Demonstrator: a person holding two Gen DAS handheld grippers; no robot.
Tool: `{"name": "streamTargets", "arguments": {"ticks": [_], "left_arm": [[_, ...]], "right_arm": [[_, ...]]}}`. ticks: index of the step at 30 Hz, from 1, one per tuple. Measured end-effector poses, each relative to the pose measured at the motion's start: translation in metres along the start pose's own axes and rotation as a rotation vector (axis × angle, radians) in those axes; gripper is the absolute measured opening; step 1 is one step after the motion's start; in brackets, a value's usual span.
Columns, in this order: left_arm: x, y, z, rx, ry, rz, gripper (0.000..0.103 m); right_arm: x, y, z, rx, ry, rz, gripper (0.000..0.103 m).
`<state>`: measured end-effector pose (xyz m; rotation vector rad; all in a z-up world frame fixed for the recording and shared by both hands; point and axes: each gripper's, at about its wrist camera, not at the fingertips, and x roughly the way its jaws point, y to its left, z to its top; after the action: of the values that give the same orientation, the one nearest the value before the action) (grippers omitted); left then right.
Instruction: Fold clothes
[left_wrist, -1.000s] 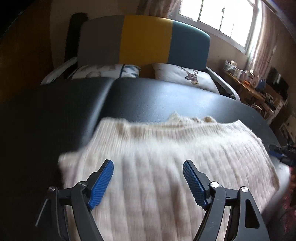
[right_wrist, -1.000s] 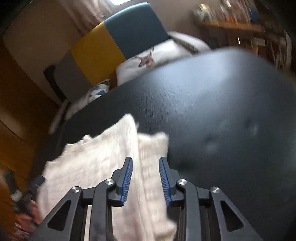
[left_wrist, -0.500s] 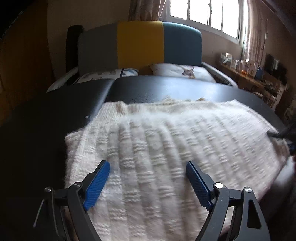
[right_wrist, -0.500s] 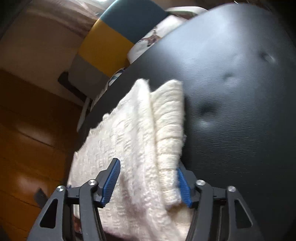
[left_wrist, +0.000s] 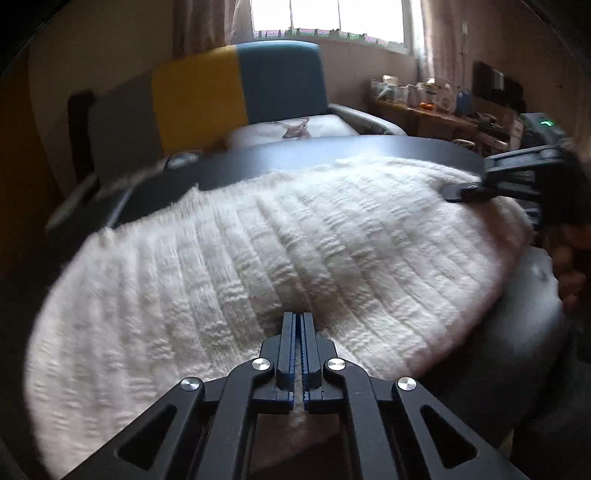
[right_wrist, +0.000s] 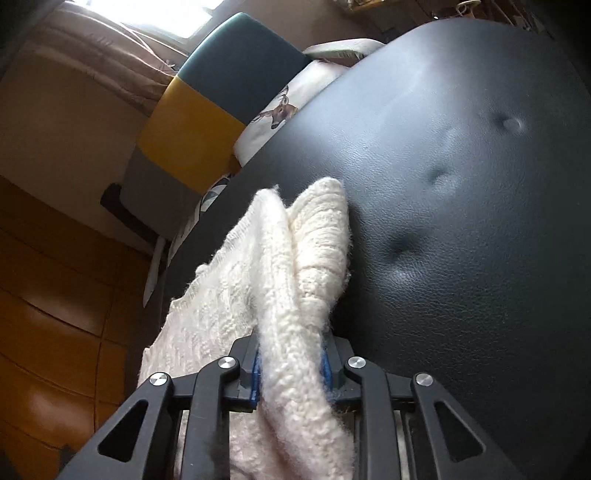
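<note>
Left wrist view: left gripper (left_wrist: 299, 325), spread wide moments ago, now pinches the cream sweater's (left_wrist: 258, 258) near hem; right gripper (right_wrist: 291, 363) clamps its right edge on the black table (right_wrist: 461, 221), ready to fold.

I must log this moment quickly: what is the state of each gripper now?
Left gripper: closed on the near edge of the white sweater.
Right gripper: closed on a thick bunch of the same sweater.
</note>
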<state>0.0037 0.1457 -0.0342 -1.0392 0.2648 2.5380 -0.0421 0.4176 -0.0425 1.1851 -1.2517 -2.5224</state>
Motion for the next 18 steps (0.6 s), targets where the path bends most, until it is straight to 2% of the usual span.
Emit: {"name": "streamTargets", "arguments": {"ticks": [2,5,9,12,15,18], "left_arm": [[0.005,0.002,0.003,-0.019,0.0,-0.021,0.002],[0.016,-0.001,0.012,0.014,0.015,-0.063,0.002],[0.022,-0.002,0.025,0.002,0.036,-0.167,0.002],[0.005,0.016,0.035,-0.055,-0.006,-0.192,0.002],[-0.017,0.057,0.042,-0.11,-0.098,-0.079,0.004],[-0.018,0.105,0.035,-0.17,-0.092,0.06,0.01]], "right_arm": [[-0.005,-0.005,-0.001,0.027,-0.01,0.021,0.021],[-0.02,-0.018,-0.007,0.081,-0.034,0.035,0.02],[-0.05,-0.035,-0.008,0.17,-0.066,0.059,0.019],[-0.069,-0.032,0.002,0.182,-0.087,0.056,0.019],[-0.081,-0.015,0.015,0.175,-0.098,0.071,0.019],[-0.091,0.014,0.026,0.134,-0.106,0.073,0.019]]}}
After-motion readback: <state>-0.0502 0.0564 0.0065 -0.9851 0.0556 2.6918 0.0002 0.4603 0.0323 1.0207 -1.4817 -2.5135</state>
